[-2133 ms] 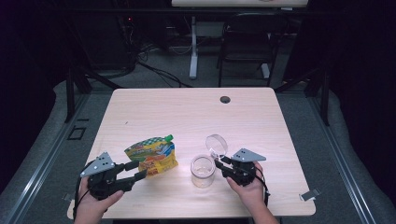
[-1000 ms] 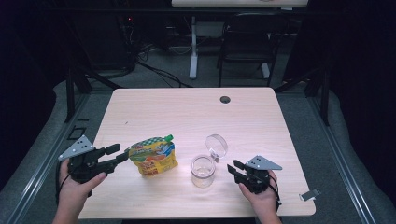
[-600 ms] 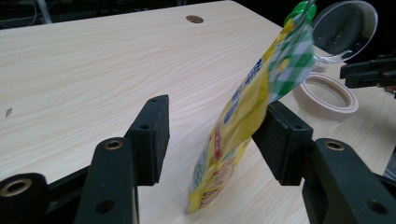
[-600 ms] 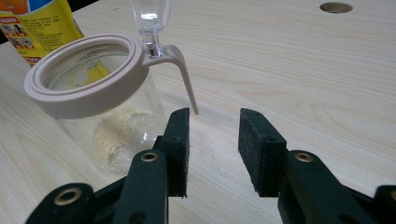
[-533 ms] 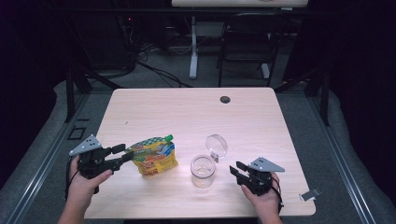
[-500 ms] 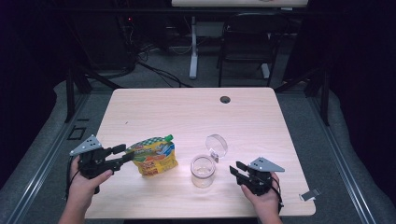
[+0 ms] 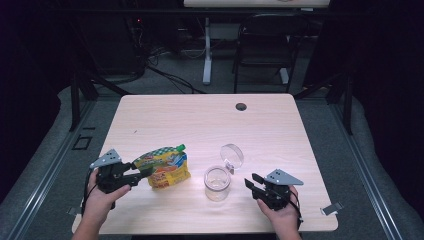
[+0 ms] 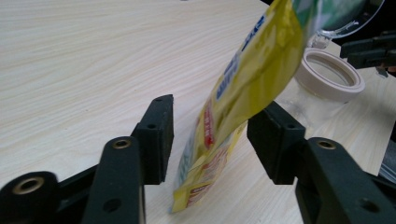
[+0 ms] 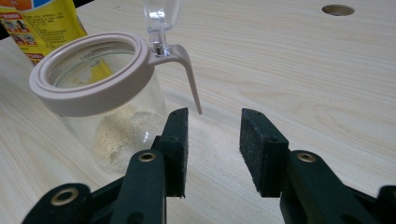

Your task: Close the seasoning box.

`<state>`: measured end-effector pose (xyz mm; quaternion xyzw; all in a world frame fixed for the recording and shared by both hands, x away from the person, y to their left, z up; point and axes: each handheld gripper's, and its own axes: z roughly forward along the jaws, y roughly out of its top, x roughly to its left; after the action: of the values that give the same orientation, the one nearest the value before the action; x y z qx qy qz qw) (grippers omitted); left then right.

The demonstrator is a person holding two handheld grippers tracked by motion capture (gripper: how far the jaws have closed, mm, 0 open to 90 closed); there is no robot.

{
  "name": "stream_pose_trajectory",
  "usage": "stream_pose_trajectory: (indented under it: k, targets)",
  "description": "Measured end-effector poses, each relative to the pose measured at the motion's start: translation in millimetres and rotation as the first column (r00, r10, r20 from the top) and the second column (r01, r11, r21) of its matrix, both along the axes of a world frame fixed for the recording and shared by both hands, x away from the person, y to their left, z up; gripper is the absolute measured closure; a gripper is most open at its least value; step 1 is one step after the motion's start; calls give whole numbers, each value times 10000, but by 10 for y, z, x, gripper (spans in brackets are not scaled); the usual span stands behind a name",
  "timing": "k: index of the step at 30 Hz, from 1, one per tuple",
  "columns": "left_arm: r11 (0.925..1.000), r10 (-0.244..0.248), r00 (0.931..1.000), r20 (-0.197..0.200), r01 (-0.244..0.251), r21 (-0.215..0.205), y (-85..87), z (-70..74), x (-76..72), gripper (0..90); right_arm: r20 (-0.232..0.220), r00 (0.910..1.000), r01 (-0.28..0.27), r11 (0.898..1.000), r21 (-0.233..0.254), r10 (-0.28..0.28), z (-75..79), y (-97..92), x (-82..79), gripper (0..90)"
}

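Yellow pouch (image 7: 164,170) with green-and-white checked top, green cap, red and orange print, perhaps blue lettering. Clear jar (image 7: 217,183) with beige rim, pale crumbs inside. Light wood-grain table (image 7: 200,120). Black grippers.

Yellow pouch (image 7: 164,169) upright, tilted; open-lidded glass jar (image 7: 217,182) near its right.

Left gripper (image 7: 136,176) came back in from the table's left edge and dropped lower; I now have its jaws straddling the bottom corner of the yellow pouch (image 7: 164,167). Its jaws have just been closing, with the pouch edge between them; one pad looks to touch the foil, the other is still clear of it. Right gripper (image 7: 251,182) backed off from the jar (image 7: 217,182) toward the near right edge, and its jaws have just been opening, nothing between them.
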<state>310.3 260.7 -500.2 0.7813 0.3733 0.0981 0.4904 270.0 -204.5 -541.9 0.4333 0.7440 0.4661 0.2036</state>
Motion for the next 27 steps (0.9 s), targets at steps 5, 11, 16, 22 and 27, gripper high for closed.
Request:
stream_pose_trajectory:
  k: [5, 11, 16, 22, 27]
  targets:
    - [9994, -284, 9995, 140, 281, 204, -77, -9, -16, 635, -34, 10000, 9, 10000, -30, -10, 1, -13, -2, 625]
    - [9990, -357, 9993, 121, 354, 289, -97, 4, -45, 714, -6, 10000, -97, 9999, -66, 97, 3, 7, 1, 625]
    - [9971, -685, 9976, -41, 686, 343, -138, 38, -78, 753, -18, 9999, -146, 9999, -85, 146, 2, 25, 11, 625]
    - [9958, -872, 9960, -219, 877, 256, -201, 54, -109, 778, -42, 9998, -220, 9997, -96, 219, 1, 45, 21, 625]
    - [9963, -773, 9966, -293, 783, 363, -223, 68, -128, 780, -4, 9997, -254, 9997, -47, 254, 3, 50, 25, 625]
